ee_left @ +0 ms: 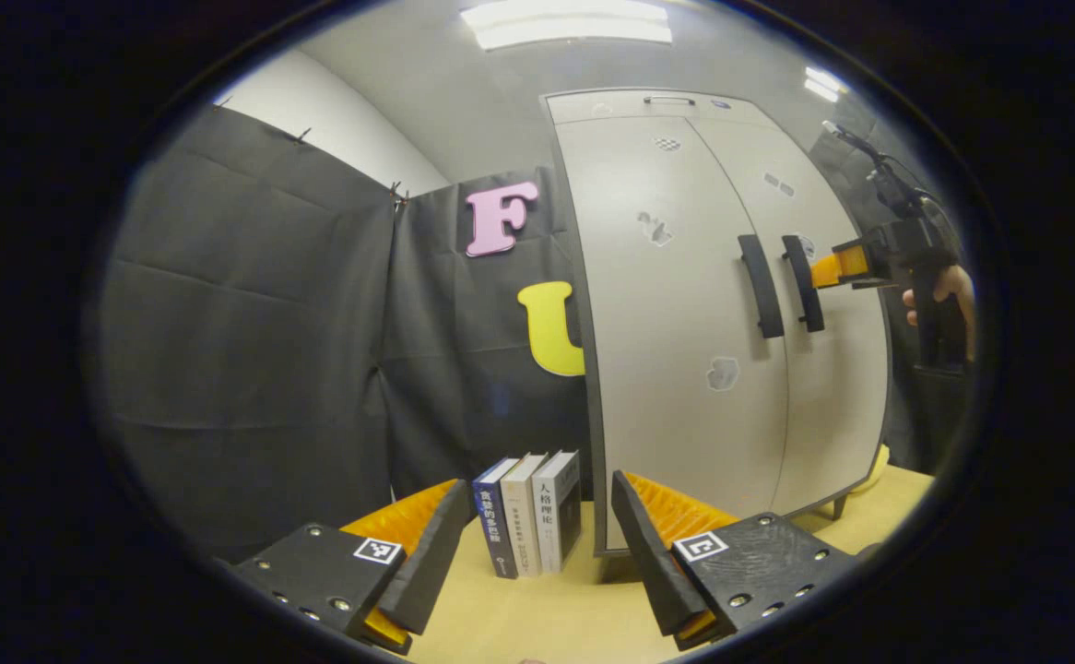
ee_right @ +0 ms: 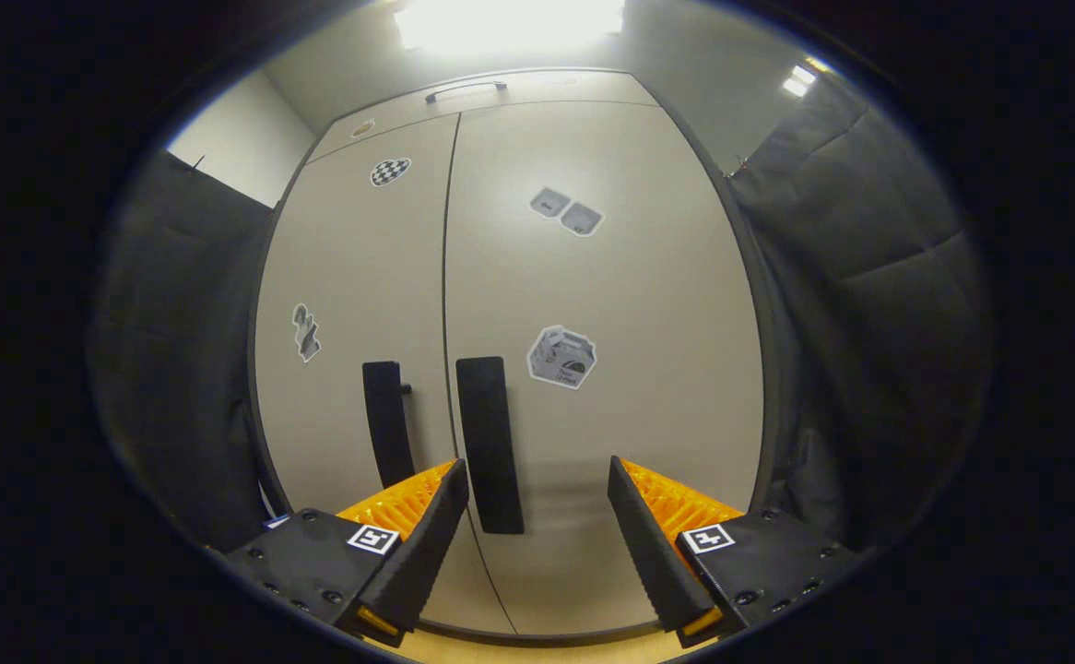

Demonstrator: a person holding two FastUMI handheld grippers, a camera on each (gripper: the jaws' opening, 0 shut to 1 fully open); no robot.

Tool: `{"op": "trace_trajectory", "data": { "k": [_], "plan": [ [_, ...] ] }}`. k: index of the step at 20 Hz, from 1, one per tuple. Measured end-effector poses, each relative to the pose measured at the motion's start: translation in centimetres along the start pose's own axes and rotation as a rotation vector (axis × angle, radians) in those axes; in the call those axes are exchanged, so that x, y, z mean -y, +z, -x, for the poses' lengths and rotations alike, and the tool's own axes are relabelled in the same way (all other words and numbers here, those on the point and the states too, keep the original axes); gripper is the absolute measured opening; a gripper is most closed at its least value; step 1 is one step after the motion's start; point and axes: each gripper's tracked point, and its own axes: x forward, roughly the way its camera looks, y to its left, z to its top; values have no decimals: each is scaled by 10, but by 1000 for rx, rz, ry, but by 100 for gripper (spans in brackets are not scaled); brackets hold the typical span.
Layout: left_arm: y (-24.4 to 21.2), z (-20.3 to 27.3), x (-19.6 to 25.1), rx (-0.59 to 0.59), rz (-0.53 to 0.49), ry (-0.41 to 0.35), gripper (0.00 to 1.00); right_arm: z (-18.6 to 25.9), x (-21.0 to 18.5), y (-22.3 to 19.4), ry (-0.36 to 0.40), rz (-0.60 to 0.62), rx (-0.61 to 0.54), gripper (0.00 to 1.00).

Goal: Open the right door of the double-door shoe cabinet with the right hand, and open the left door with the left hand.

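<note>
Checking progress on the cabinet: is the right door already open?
No, in the right gripper view the right door sits flush beside the left door, both closed.

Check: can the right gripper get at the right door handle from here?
Probably yes. The right gripper is open and close to the closed cabinet, and the right door handle stands just inside its left finger. Nothing sits between them; a slight shift left should centre the handle.
</note>
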Motion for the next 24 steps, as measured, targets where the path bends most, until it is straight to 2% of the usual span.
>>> {"op": "trace_trajectory", "data": {
  "k": [5,6,7,8,9,10,11,12,13,14,15,16,17,18,19,20,24],
  "plan": [
    [-14,-8,-21,-19,-2,10,92,-25,-12,-2,3,-44,-27,93],
    [-17,-10,-25,-24,1,13,92,-30,-16,-3,8,-52,-31,82],
    [-18,-10,-28,-28,4,15,91,-34,-17,-5,4,-52,-46,80],
    [-23,-10,-31,-33,6,17,92,-38,-19,-11,3,-50,-71,82],
    [-25,-12,-34,-38,6,19,92,-43,-20,-16,-2,-48,-95,76],
    [-26,-12,-37,-40,6,20,91,-47,-24,-20,8,-60,-110,77],
    [-27,-13,-38,-40,4,21,91,-49,-25,-21,1,-77,-113,72],
    [-26,-13,-39,-40,1,22,91,-50,-25,-22,-7,-89,-117,50],
    [-26,-14,-40,-40,1,22,91,-51,-25,-20,-15,-84,-109,37],
    [-26,-14,-39,-39,3,19,91,-48,-24,-19,-28,-62,-111,45],
    [-26,-15,-38,-39,5,14,91,-51,-24,-20,-33,-32,-105,45],
    [-25,-15,-36,-38,5,10,91,-52,-24,-23,-35,2,-109,36],
    [-25,-16,-35,-38,6,6,91,-50,-25,-23,-39,15,-108,37],
    [-25,-15,-33,-37,8,1,92,-52,-25,-22,-35,30,-120,27],
    [-25,-15,-30,-38,11,-5,92,-49,-23,-22,-33,13,-130,26],
    [-24,-14,-28,-35,13,-10,92,-52,-24,-23,-30,9,-134,14],
    [-19,-8,-21,-23,8,-24,91,-43,-25,-24,-15,39,-148,12]
  ]
}}
